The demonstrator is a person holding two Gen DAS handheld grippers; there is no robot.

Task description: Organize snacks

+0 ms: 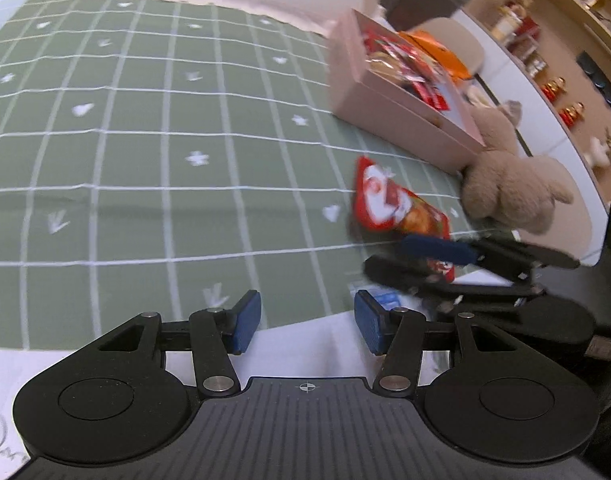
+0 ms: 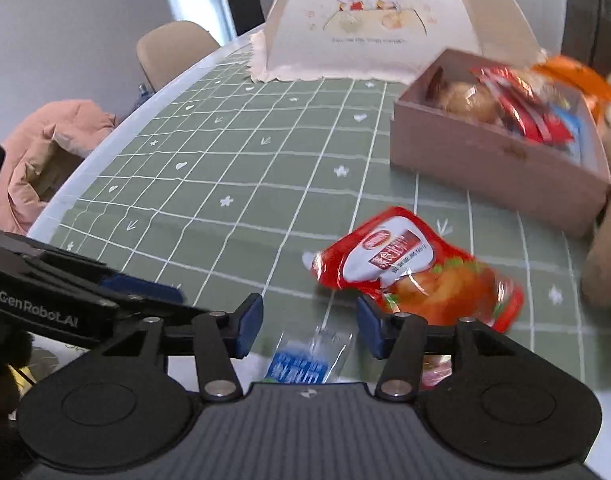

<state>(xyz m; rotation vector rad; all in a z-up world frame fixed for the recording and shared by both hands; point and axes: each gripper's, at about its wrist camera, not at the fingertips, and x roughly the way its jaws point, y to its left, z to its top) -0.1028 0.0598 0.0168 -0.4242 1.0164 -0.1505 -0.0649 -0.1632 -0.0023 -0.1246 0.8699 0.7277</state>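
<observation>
A red snack packet (image 1: 389, 200) (image 2: 405, 272) lies on the green grid tablecloth in front of a pink box (image 1: 385, 120) (image 2: 485, 168) filled with snacks. A small clear packet with a blue label (image 2: 305, 360) (image 1: 385, 300) lies at the cloth's near edge. My right gripper (image 2: 309, 324) (image 1: 387, 256) hovers over it, open, pads not touching it; the red packet lies just beyond its right finger. My left gripper (image 1: 307, 322) is open and empty, close beside the right one; one of its fingers (image 2: 145, 286) shows in the right wrist view.
A beige plush toy (image 1: 513, 188) (image 2: 609, 248) leans by the box's near corner. A white domed food cover (image 2: 385, 20) stands at the table's far side. An orange packet (image 2: 573, 72) lies behind the box. A chair (image 2: 173, 48) and a pink jacket (image 2: 49, 148) are past the left edge.
</observation>
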